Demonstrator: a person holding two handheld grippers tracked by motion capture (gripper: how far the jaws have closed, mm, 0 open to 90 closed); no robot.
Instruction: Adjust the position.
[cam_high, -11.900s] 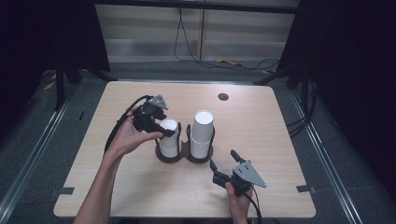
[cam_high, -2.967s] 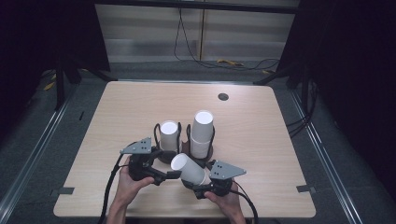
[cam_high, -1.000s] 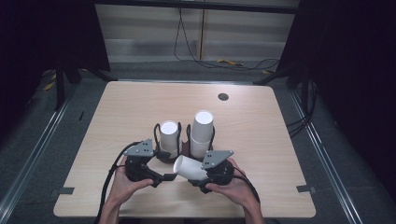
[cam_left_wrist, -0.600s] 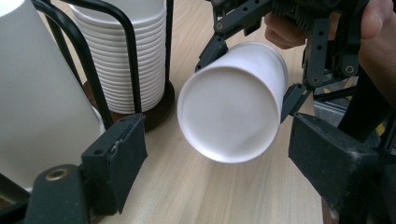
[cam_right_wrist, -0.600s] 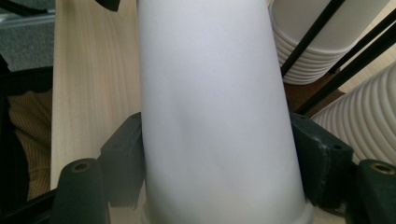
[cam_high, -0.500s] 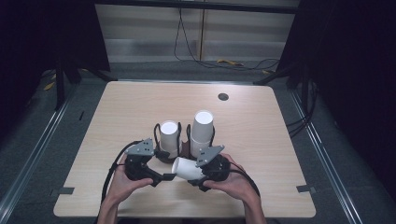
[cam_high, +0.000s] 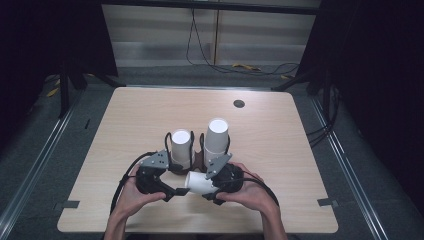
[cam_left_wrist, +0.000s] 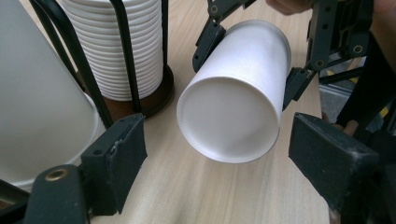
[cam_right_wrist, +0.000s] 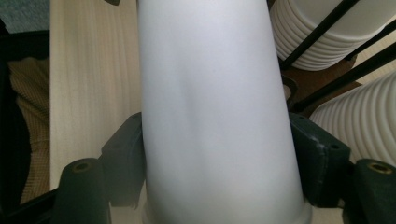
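- I have the right gripper (cam_high: 212, 186) clamped on a single white paper cup (cam_high: 199, 183), low centre of the high view, just in front of the two cup stacks.
- The cup lies on its side, held above the table (cam_high: 300, 150), closed base facing my left gripper (cam_high: 172, 192).
- In the left gripper view the cup's base (cam_left_wrist: 229, 120) sits between the left gripper's spread jaws, with a gap on each side.
- The short stack (cam_high: 181, 149) and tall stack (cam_high: 217, 136) stand upright in black wire holders.
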